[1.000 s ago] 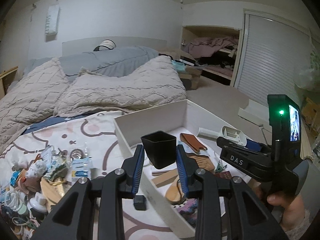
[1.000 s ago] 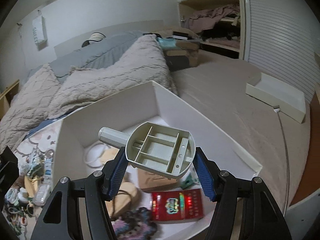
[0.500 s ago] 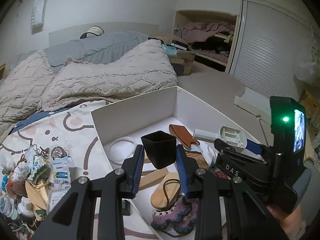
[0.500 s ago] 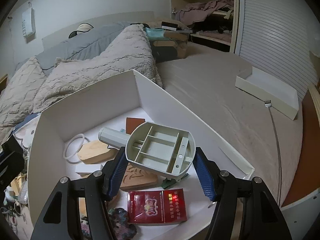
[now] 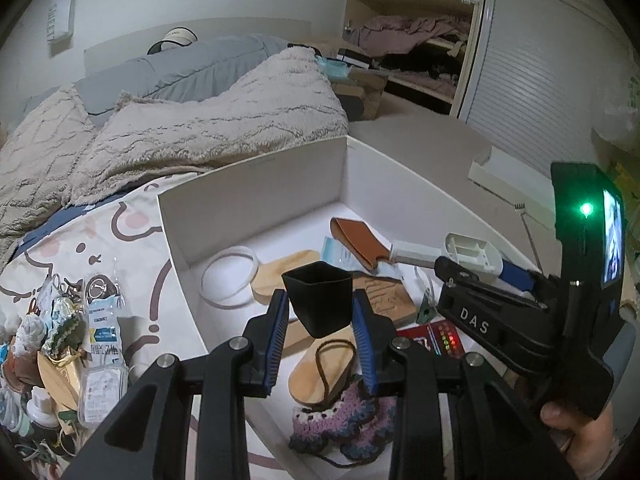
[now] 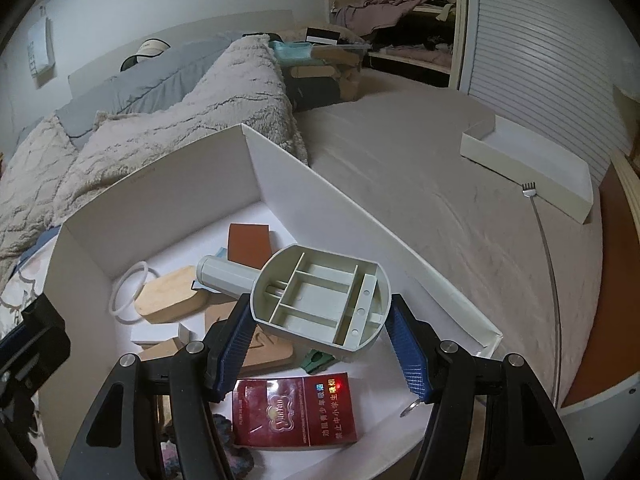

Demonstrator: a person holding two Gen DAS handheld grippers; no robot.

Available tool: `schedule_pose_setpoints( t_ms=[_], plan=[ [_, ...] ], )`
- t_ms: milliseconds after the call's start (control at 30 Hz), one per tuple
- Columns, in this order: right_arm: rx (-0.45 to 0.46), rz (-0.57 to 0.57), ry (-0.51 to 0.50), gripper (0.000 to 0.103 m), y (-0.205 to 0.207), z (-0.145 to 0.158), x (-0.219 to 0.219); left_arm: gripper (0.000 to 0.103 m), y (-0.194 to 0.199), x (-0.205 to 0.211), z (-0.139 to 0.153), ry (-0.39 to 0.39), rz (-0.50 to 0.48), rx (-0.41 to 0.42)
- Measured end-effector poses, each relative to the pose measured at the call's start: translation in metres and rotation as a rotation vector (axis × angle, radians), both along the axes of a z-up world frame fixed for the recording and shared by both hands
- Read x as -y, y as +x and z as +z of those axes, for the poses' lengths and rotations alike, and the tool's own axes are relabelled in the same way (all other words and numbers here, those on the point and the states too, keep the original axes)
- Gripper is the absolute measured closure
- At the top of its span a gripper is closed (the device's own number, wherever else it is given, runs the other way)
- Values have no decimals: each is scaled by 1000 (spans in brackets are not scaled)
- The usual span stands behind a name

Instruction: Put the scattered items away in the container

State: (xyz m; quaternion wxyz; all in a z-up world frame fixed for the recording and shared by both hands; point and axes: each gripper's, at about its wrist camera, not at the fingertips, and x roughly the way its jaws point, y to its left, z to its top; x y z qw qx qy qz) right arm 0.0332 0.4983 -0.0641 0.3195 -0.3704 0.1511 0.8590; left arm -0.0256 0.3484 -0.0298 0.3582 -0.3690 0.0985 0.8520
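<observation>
My left gripper (image 5: 320,322) has its jaws clamped on the small black cup (image 5: 318,304), and my right gripper (image 6: 320,340) grips the grey compartment scoop (image 6: 320,300), both over the white box (image 5: 256,196) on the bed. Released from here, I judge the cup could bounce off the wooden pieces (image 5: 320,372) and tip, and the scoop's handle could catch the box wall.
</observation>
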Motion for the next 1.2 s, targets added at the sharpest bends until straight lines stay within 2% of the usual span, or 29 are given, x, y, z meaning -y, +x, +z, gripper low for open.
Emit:
schedule_pose_setpoints(
  t_ms=[367, 667, 1200],
  plan=[
    [5, 14, -4, 36, 1, 0, 3, 71, 1, 6, -6, -56, 4, 8],
    [10, 22, -1, 36, 0, 0, 7, 71, 9, 8, -16, -134, -37, -4],
    [21, 39, 10, 36, -1, 0, 13, 71, 21, 9, -18, -183, -79, -28]
  ],
)
